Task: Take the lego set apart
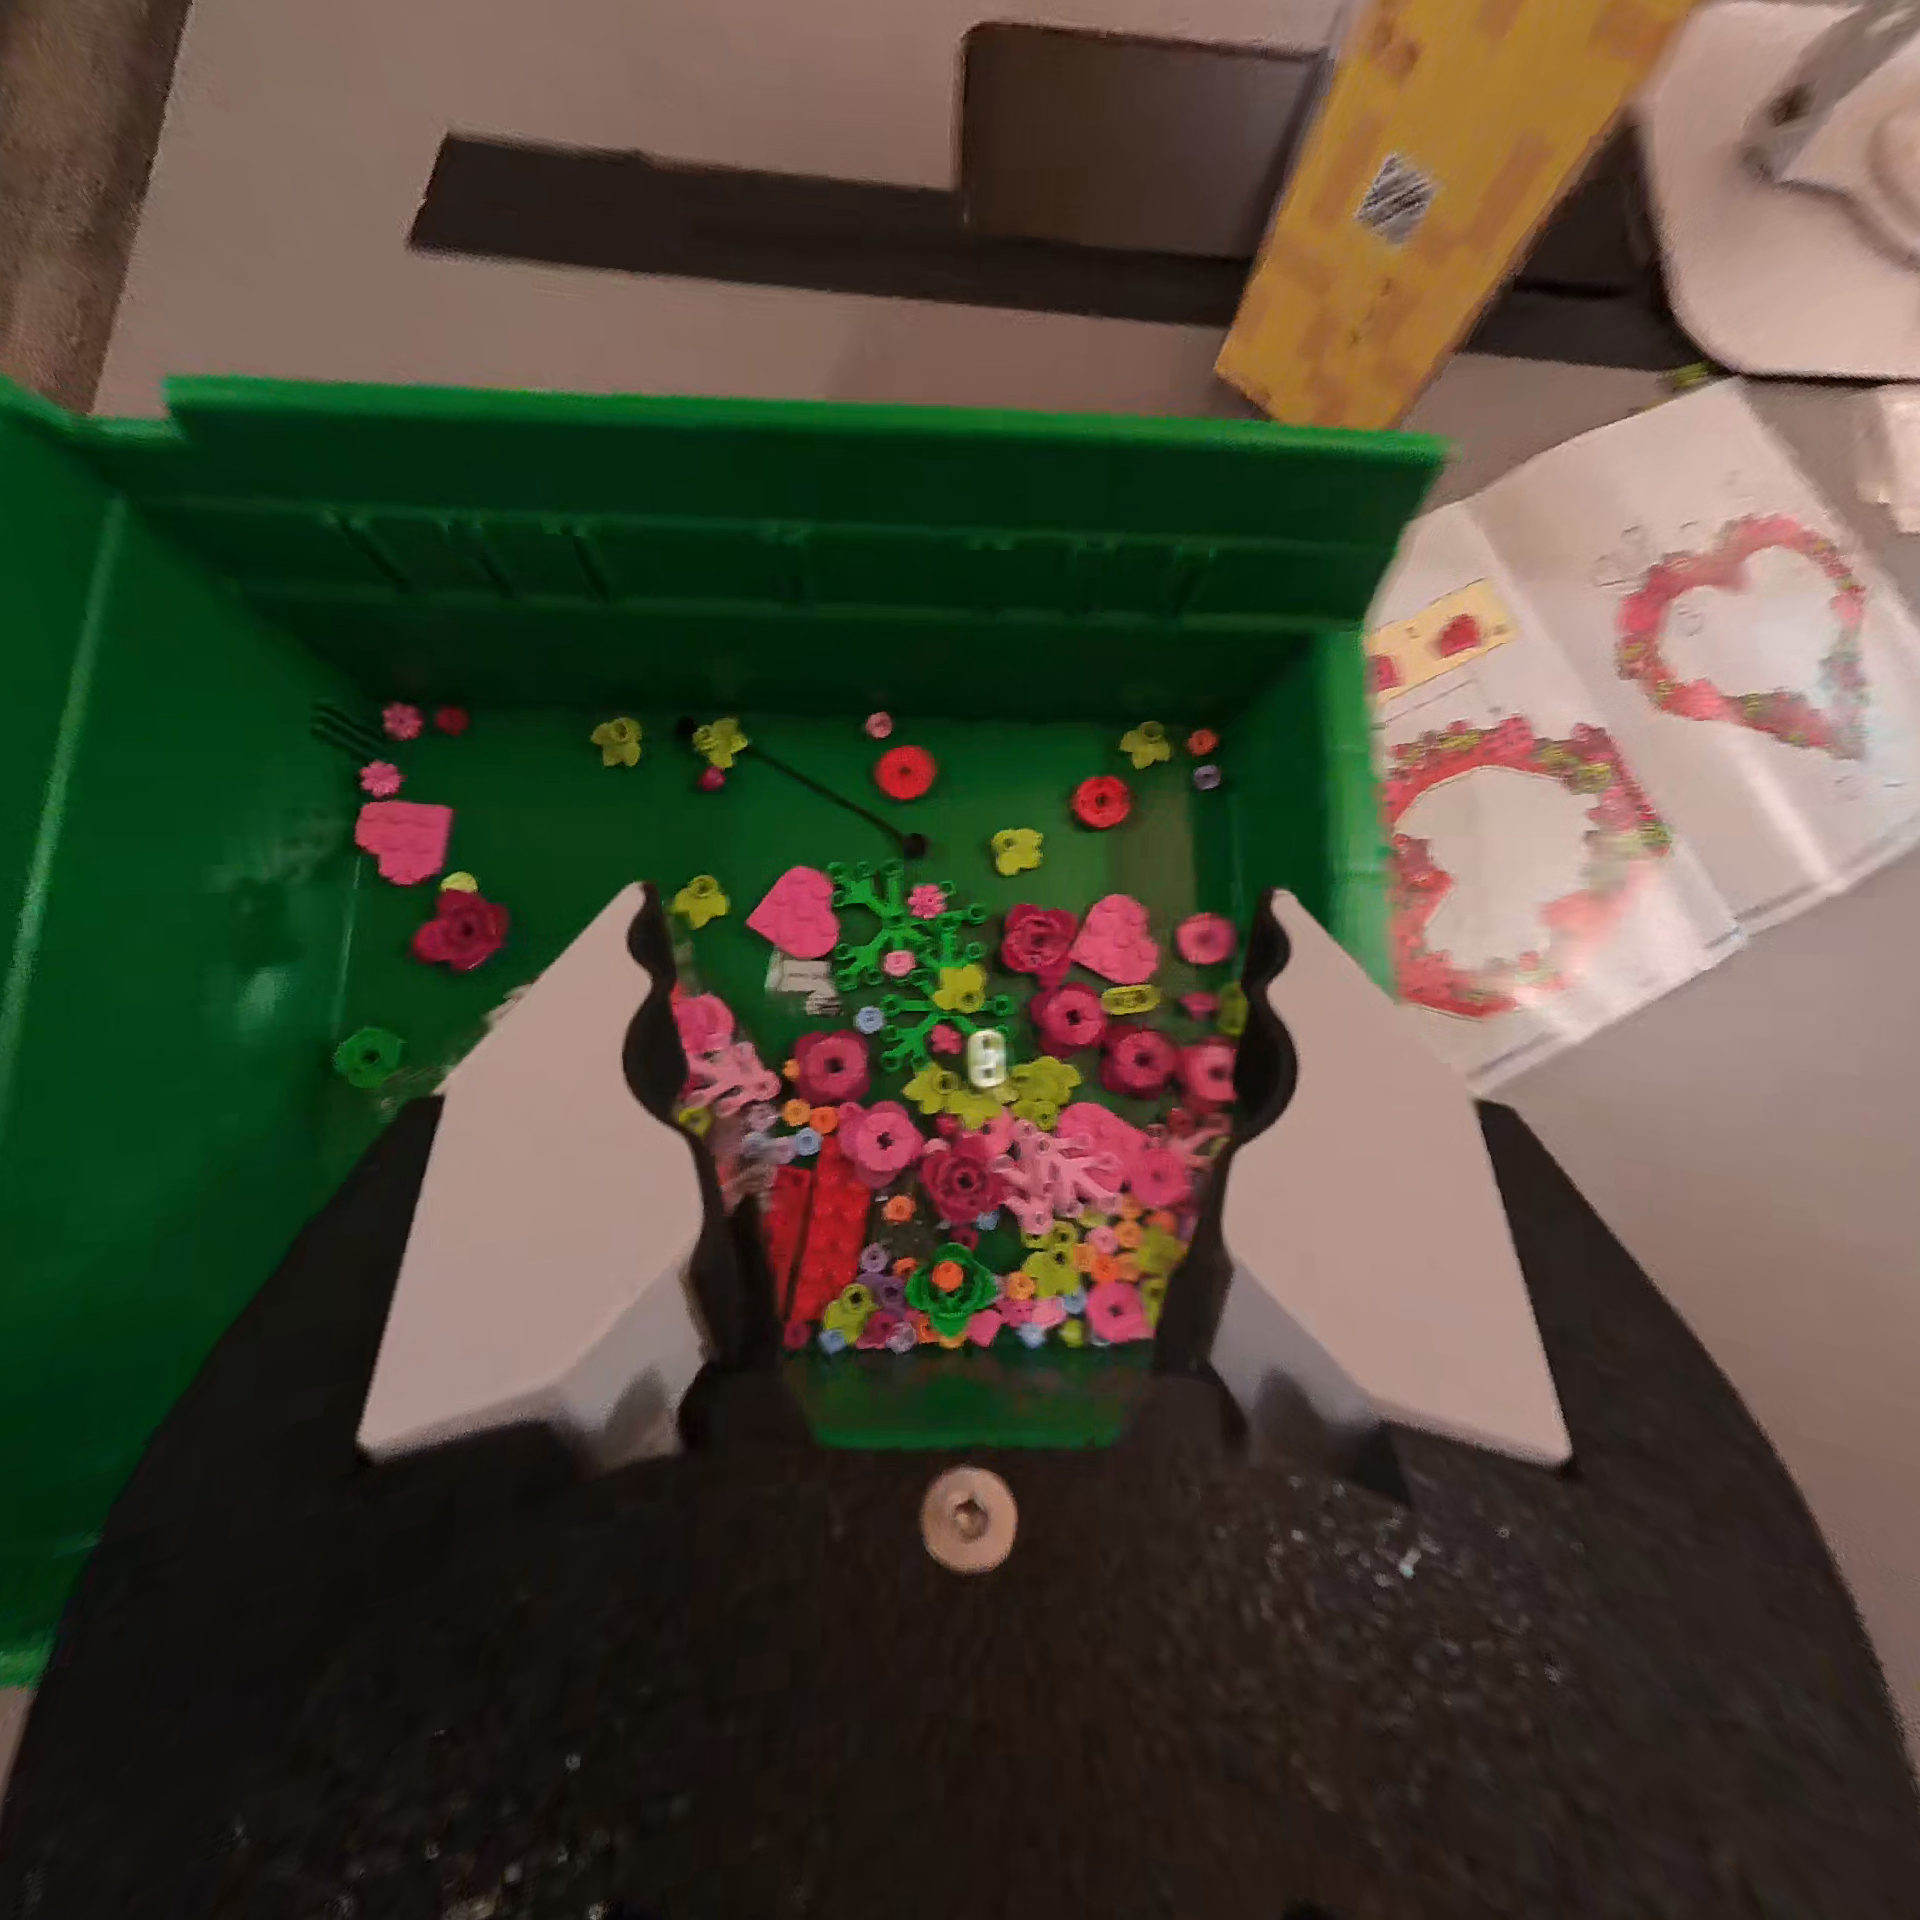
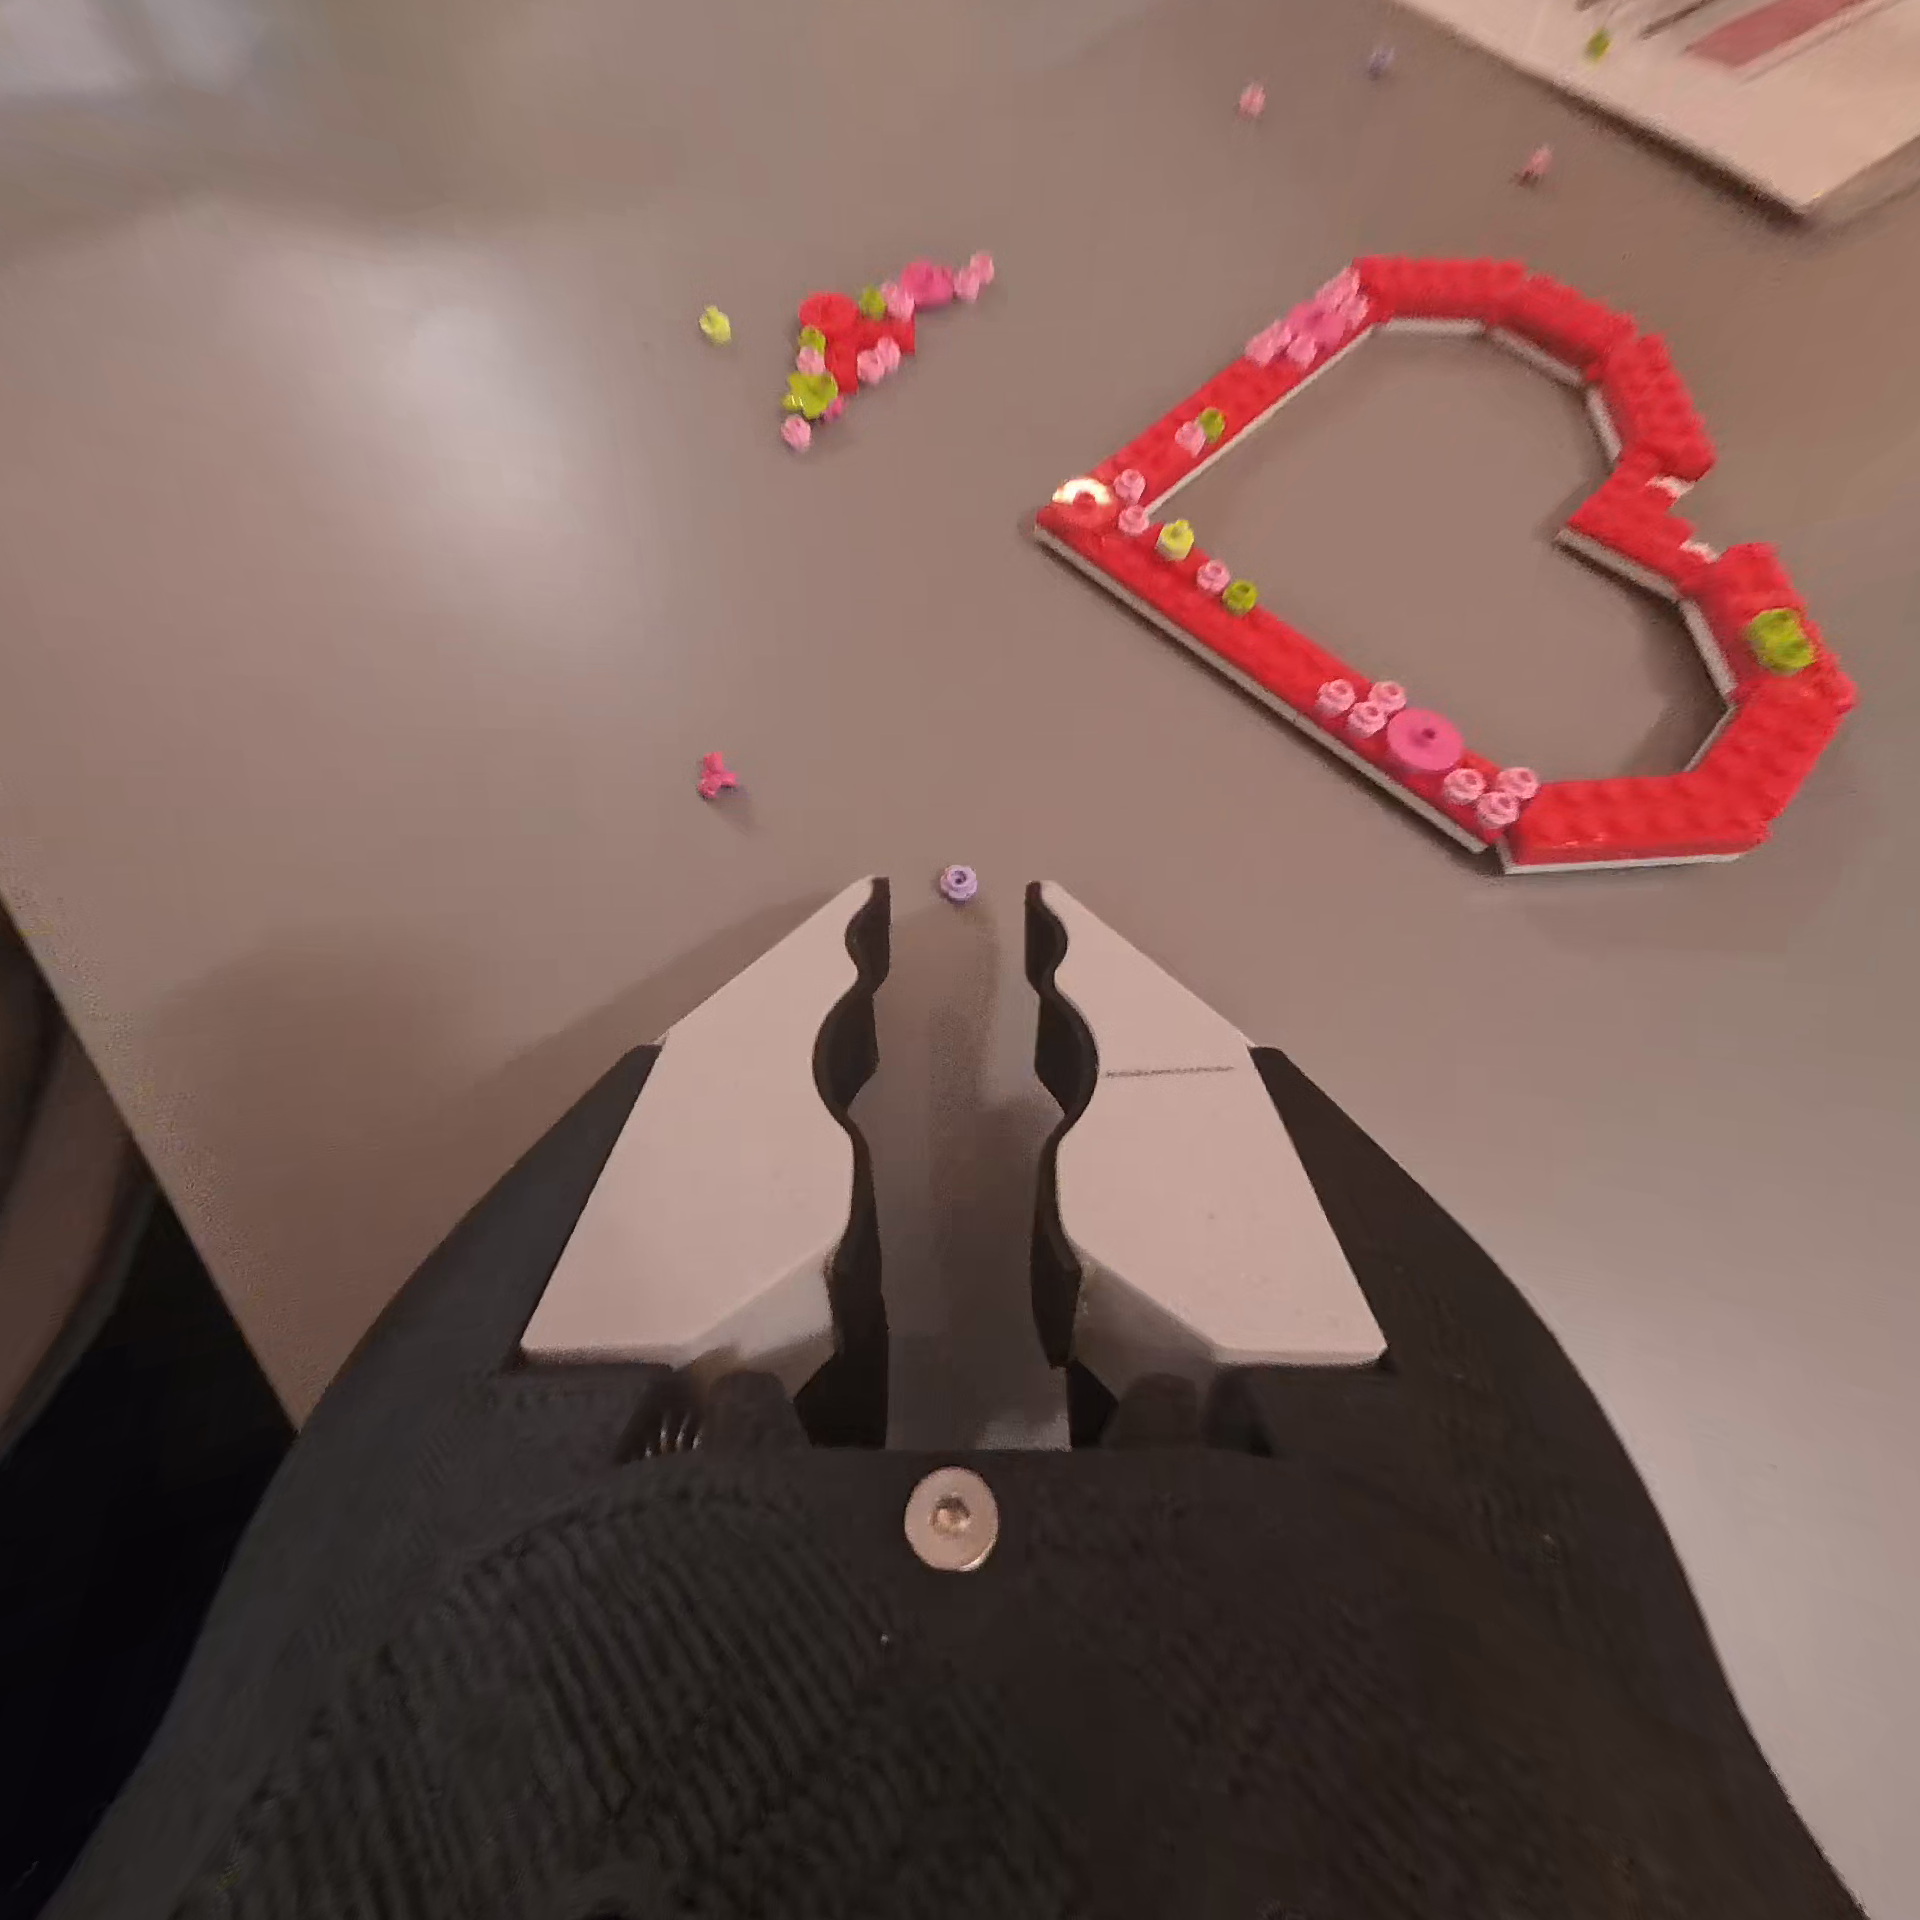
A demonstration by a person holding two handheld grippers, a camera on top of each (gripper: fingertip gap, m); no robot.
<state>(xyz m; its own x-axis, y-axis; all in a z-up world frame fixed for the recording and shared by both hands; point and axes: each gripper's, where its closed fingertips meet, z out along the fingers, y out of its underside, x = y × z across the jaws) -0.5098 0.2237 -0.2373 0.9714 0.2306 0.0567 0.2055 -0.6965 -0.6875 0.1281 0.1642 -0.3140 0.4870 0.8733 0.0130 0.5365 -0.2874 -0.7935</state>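
In the left wrist view my left gripper [image 1: 956,904] is wide open and empty above a green bin [image 1: 790,551] holding several loose pink, red and lime lego flowers and hearts [image 1: 966,1122]. In the right wrist view a red heart-shaped lego frame [image 2: 1455,582] lies flat on the grey table with several small pink and lime studs still on it. My right gripper [image 2: 958,885] is partly open and empty, low over the table, with a small lilac stud [image 2: 958,883] on the table just off its fingertips.
A broken-off cluster of red, pink and lime pieces [image 2: 862,338] and single small pieces [image 2: 715,775] lie on the table. An instruction booklet [image 1: 1621,748] lies right of the bin, a yellow box [image 1: 1423,208] behind it. The table edge [image 2: 156,1091] runs at left. The grippers' ends are close to 65 cm from one another.
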